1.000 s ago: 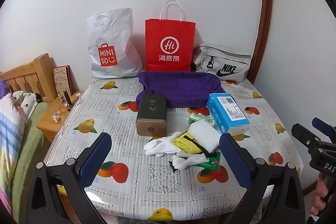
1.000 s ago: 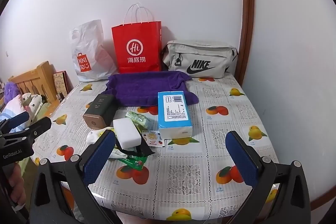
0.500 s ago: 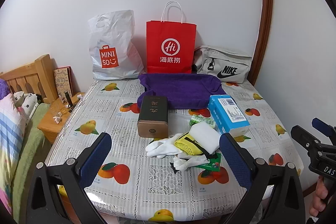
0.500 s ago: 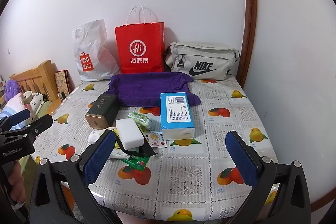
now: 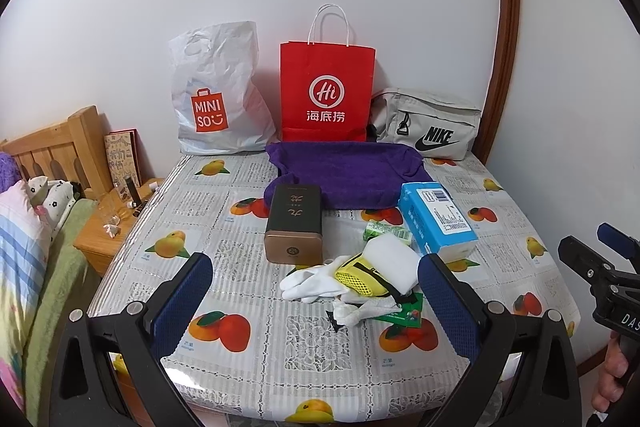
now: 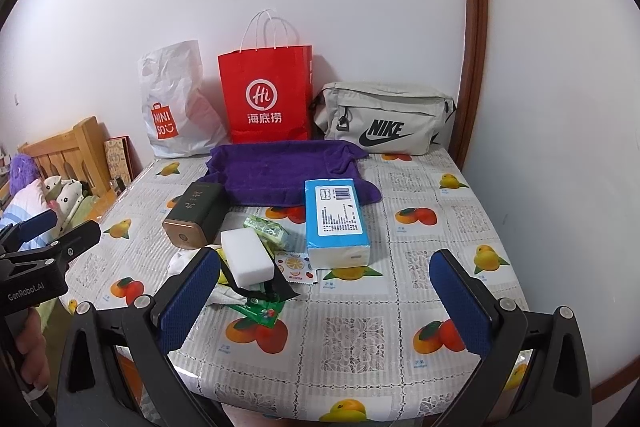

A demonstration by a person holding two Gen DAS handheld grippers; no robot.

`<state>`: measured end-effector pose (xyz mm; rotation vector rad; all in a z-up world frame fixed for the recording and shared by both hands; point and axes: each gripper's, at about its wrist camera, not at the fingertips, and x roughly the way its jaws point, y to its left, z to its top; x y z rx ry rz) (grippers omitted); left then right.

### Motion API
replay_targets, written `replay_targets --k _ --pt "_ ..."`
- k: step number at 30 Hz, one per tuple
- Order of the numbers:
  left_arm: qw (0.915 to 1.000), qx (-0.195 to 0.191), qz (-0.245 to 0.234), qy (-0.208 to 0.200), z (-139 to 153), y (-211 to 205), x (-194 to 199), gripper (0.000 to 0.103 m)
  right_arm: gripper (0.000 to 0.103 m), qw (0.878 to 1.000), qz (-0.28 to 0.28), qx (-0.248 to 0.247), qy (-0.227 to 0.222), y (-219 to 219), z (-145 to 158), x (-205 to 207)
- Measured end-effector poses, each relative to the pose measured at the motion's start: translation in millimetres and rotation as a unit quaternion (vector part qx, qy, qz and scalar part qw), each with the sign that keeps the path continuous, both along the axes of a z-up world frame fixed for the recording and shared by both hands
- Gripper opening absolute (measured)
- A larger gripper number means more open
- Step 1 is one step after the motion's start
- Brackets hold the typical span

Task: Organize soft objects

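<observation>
nothing sorted yet: white cloth gloves (image 5: pixel 310 283), yellow mesh pouch (image 5: pixel 358 277) and white foam sponge (image 6: pixel 247 257) sit heaped mid-frame, left gripper (image 5: pixel 314 307) and right gripper (image 6: pixel 324 301) both spread wide, empty.

On your desk (image 5: pixel 248 311) the purple terry towel (image 5: pixel 348 175) lies at frame centre, before the red paper bag (image 5: pixel 326 95). The dark rectangular tin (image 5: pixel 295 223) sits lower left of it, the blue tissue pack (image 5: pixel 438 223) lower right, the white foam block (image 6: pixel 246 257) between them, nearer you.
</observation>
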<state>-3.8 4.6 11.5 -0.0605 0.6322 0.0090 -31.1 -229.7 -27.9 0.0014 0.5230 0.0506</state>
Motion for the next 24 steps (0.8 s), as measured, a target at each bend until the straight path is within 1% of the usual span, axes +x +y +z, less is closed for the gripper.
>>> replay_targets --k 24 --pt "1.0 0.001 -0.003 -0.006 4.8 5.3 -1.0 0.103 0.103 1.0 -0.003 0.003 -0.008 -2.5 1.9 -6.1"
